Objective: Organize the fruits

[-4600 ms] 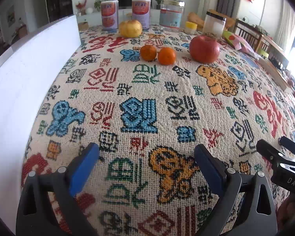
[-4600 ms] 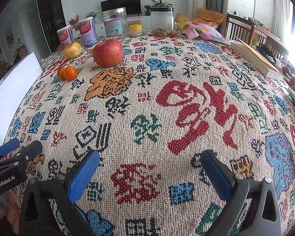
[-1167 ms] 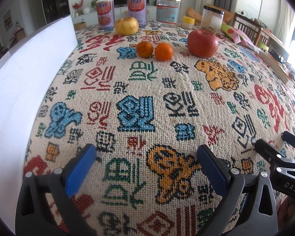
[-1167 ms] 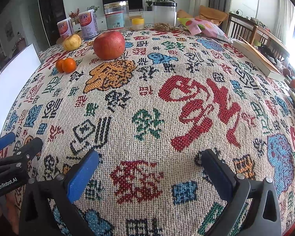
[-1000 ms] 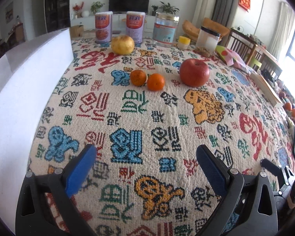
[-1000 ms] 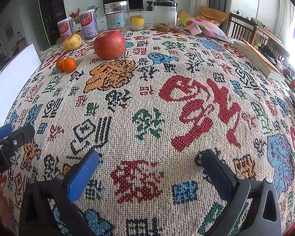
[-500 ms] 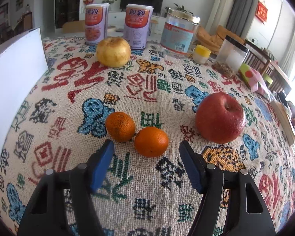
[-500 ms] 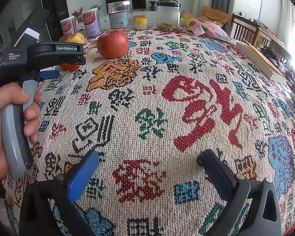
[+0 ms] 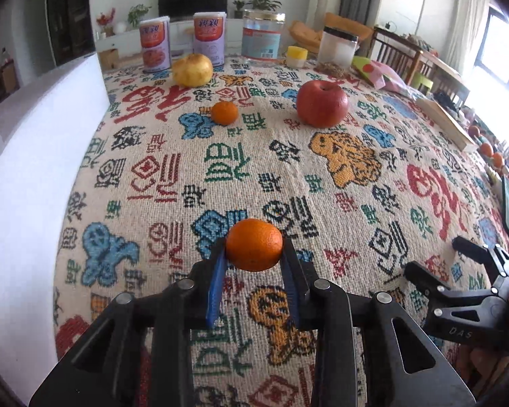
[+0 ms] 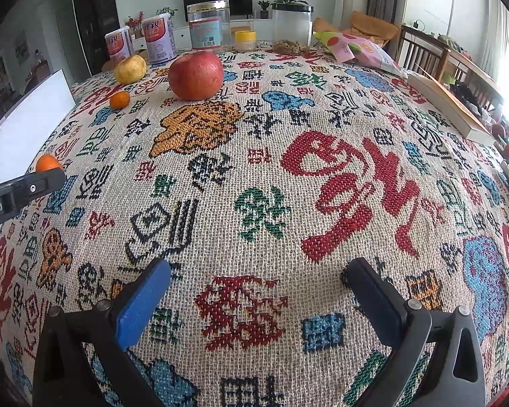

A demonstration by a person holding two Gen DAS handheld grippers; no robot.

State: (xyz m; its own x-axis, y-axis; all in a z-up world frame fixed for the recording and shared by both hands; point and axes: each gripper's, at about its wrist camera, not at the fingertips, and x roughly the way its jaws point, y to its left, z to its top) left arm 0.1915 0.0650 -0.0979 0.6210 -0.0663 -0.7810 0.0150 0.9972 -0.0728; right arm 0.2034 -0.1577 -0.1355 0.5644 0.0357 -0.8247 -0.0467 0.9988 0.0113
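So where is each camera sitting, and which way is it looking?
Left wrist: sits on the left gripper, looking forward along its fingers across the tablecloth; its fingers clamp a mandarin, and the right gripper shows at the right edge.
Right wrist: sits on the right gripper, facing across the same table; its open fingers show below, with the left gripper's tip at the left edge.
Both show the red apple and yellow pear.
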